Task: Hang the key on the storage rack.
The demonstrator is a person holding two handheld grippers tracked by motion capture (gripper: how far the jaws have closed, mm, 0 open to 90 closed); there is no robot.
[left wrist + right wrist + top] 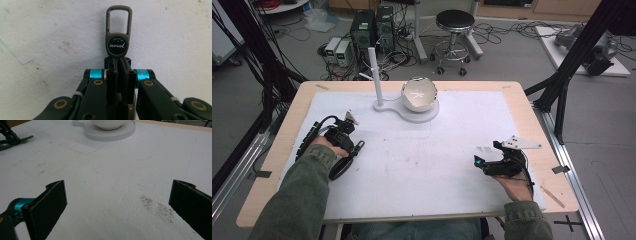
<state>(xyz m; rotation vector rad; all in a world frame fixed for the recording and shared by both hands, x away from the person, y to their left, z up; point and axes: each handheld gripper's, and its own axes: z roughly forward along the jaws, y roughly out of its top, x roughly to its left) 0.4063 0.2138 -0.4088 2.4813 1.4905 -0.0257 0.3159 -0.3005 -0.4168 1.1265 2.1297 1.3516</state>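
my left gripper (119, 65) pinches a keychain (118, 35) at frame centre; my right gripper (117, 202) gapes wide over the white surface (105, 182).

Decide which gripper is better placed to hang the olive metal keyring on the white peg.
Left. The left gripper already clamps the olive keyring and sits nearer the white peg; the right gripper is open.

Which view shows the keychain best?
Left gripper view: the keychain sticks out past that gripper's closed jaws, carabiner loop and HAVAL badge sharp. High view shows it tiny at the left gripper. Right gripper view catches it small at the top-left corner.
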